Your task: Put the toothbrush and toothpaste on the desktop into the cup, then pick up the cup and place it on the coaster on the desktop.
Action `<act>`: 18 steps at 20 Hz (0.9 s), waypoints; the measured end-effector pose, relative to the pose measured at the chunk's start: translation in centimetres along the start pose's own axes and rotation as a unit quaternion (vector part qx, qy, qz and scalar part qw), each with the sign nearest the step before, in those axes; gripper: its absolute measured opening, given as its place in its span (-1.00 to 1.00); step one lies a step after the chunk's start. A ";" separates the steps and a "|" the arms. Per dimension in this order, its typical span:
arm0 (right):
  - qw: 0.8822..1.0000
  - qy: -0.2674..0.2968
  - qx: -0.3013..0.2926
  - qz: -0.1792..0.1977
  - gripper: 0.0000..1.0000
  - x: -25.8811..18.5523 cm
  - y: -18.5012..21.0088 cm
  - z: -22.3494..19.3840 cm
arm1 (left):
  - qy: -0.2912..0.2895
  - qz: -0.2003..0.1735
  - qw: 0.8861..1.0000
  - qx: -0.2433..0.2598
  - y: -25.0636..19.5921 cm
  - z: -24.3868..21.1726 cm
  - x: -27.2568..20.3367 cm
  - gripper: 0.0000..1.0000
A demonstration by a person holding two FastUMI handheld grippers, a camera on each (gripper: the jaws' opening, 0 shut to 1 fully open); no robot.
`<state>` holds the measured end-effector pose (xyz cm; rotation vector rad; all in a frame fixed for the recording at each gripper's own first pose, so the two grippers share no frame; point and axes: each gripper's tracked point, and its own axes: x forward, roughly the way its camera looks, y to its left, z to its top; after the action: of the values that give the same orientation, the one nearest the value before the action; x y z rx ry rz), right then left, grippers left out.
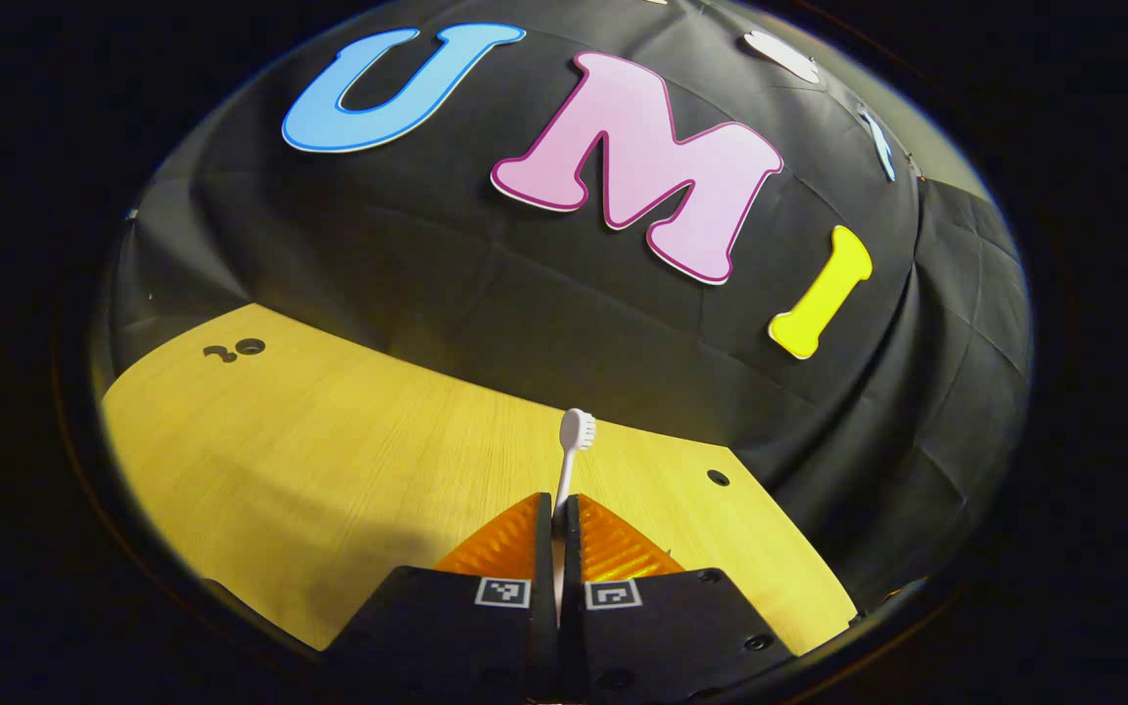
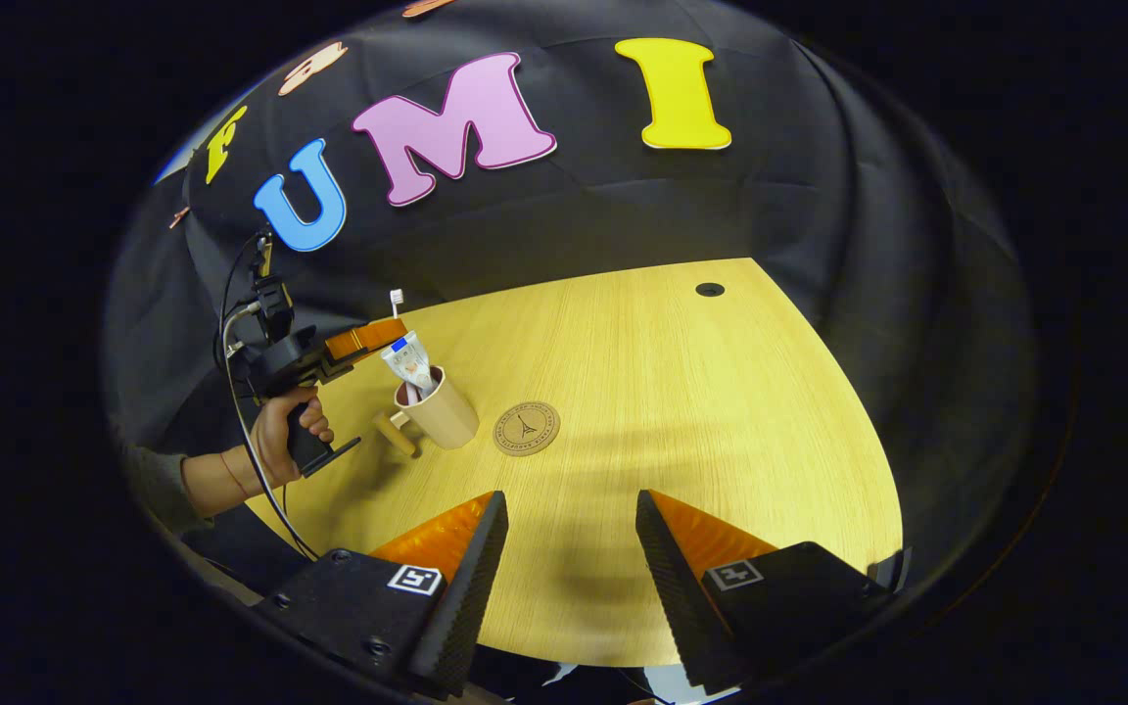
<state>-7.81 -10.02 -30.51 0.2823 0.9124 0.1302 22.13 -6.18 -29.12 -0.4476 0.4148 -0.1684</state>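
In the left gripper view my left gripper is shut on a white toothbrush, whose bristle head points up past the fingertips. The right gripper view has that gripper held by a hand, up in the air just above and left of a beige cup. A toothpaste tube stands tilted inside the cup. The toothbrush head sticks up behind it. Right of the cup lies a round brown coaster. My right gripper hangs open over the near table, holding nothing.
The wooden tabletop stretches right of the coaster, with a small dark hole near its back edge. A small wooden peg lies left of the cup. Two more holes mark the table's far left corner.
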 end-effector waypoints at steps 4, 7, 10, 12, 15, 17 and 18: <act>1.000 0.000 0.004 0.003 0.64 0.2 0.2 0.0 | 0.021 -0.010 1.000 -0.001 0.1 -1.0 0.0 -0.86; 1.000 0.001 0.004 0.008 0.64 0.2 0.5 0.0 | 0.034 -0.015 0.999 0.002 0.0 -1.6 -0.5 -0.79; 1.000 -0.001 0.004 0.012 0.64 0.4 0.8 0.2 | 0.054 -0.016 0.998 0.000 0.2 -2.6 -0.9 -0.74; 1.000 -0.002 0.007 0.015 0.64 0.4 1.0 0.1 | 0.066 -0.019 0.998 0.005 0.2 -3.4 -1.5 -0.67; 1.000 0.001 0.012 0.022 0.64 0.5 1.4 -0.2 | 0.082 -0.016 0.996 0.026 0.4 -4.5 -3.0 -0.48; 1.000 0.000 0.012 0.025 0.64 0.5 1.7 -0.3 | 0.091 -0.013 0.995 0.044 0.6 -5.0 -4.2 -0.02; 1.000 0.000 0.011 0.027 0.64 0.4 1.7 -0.4 | 0.097 -0.012 0.994 0.050 0.7 -5.2 -4.9 0.04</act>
<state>-7.84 -8.20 -30.54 0.3277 0.9068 0.1696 15.53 -6.35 -31.97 -0.3384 0.5898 -0.2557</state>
